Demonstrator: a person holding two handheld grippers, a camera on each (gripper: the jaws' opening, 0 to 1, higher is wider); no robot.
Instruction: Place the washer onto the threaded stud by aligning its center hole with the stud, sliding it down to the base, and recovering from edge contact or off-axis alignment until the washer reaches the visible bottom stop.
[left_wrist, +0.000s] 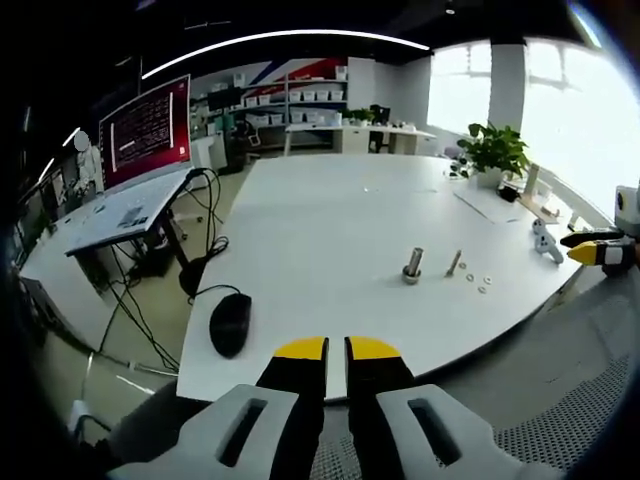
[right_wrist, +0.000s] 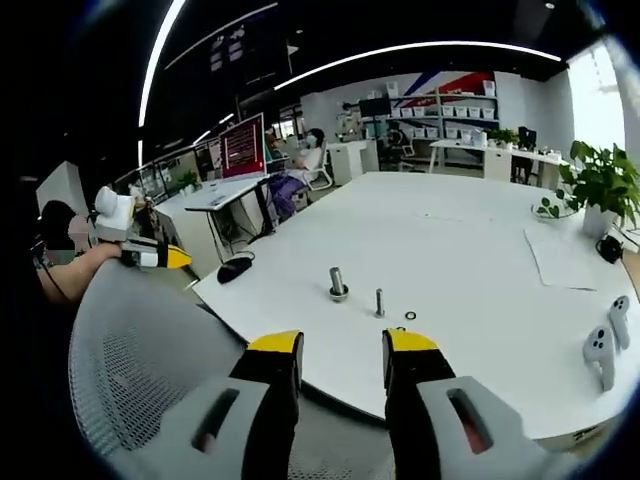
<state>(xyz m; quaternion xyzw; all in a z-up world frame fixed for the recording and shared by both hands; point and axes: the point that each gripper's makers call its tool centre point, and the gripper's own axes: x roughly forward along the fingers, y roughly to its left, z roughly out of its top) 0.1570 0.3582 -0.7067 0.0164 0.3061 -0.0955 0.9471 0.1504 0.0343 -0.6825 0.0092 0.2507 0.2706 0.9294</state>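
One washer (right_wrist: 410, 316) lies flat on the surface (right_wrist: 480, 260) just beside the stud (right_wrist: 338, 283): thin, stiff, slippery metal, best pinched by its rim. My right tool (right_wrist: 340, 350) gapes empty; my left tool (left_wrist: 336, 350) is nearly closed, empty.

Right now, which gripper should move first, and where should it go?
Probably the right gripper: bring it forward to a washer lying on the white table beside the small stud. Its jaws stand open with nothing between them, still short of the table edge, and no washer is picked up yet.
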